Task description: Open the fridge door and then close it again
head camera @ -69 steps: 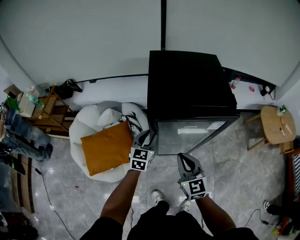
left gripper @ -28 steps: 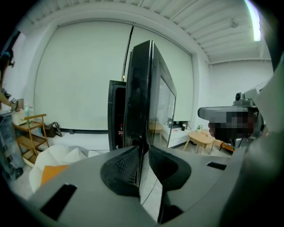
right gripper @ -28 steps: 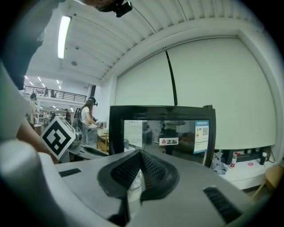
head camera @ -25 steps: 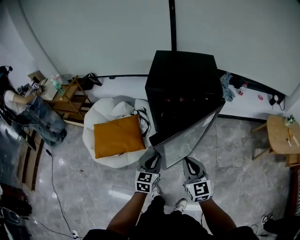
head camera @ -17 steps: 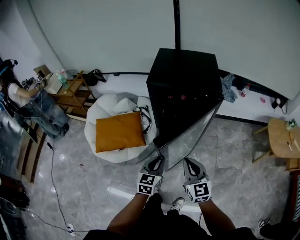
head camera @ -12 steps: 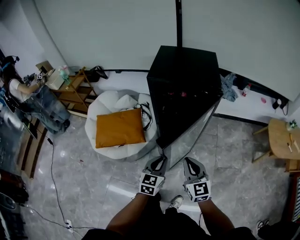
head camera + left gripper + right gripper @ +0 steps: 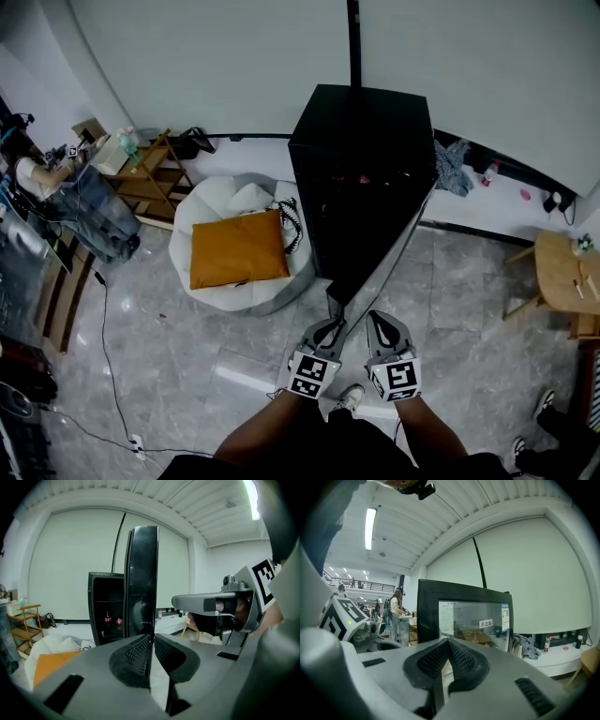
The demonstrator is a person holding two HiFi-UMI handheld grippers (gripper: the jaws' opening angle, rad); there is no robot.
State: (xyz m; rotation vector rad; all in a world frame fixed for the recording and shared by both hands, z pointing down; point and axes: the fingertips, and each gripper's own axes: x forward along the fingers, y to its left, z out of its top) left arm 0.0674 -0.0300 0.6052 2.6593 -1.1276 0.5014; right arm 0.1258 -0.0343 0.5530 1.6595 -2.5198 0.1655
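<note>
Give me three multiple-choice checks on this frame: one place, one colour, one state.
1. Where does the orange cushion lie?
A. on the white beanbag beside the fridge
B. on top of the fridge
C. inside the fridge

2. What colour is the fridge body?
A. white
B. silver
C. black

3. How does the fridge door stand?
A. shut
B. swung open
C. taken off

Answers:
1. A: the head view shows the cushion resting on the beanbag, left of the fridge.
2. C: the top and sides are black in the head view.
3. B: the door angles away from the body, and the left gripper view looks into the open inside.
</note>
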